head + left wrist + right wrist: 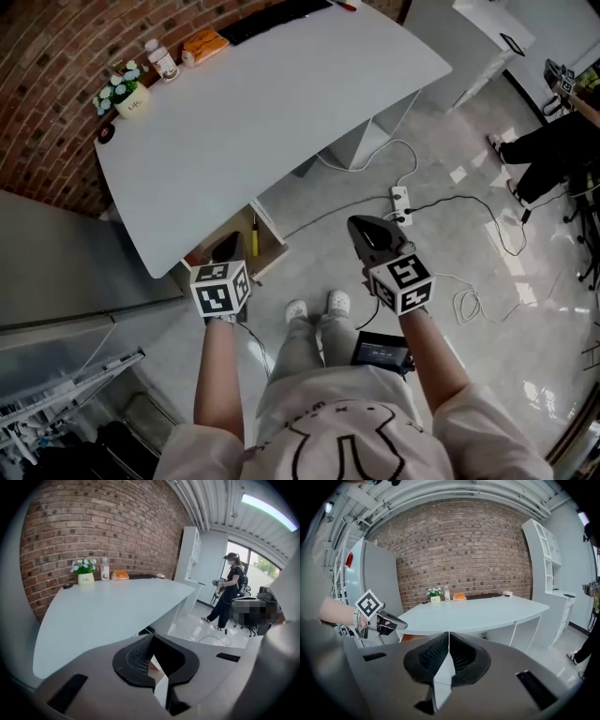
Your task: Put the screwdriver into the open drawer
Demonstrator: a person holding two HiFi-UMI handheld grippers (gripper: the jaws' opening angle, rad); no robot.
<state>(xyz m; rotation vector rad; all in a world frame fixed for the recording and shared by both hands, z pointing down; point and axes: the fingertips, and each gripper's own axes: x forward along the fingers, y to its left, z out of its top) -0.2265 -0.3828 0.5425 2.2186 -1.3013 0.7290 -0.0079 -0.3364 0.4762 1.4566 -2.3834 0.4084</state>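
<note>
A yellow-handled screwdriver lies inside the open wooden drawer under the near edge of the white desk. My left gripper hovers above the drawer, shut with nothing between its jaws; in its own view the left gripper points over the desk top. My right gripper hangs over the floor to the right of the drawer, also shut and empty. In the right gripper view the right gripper faces the desk, and the left gripper shows at the left.
A flower pot, a bottle, an orange packet and a keyboard line the desk's far side by the brick wall. A power strip and cables lie on the floor. A grey cabinet stands left. A person stands far off.
</note>
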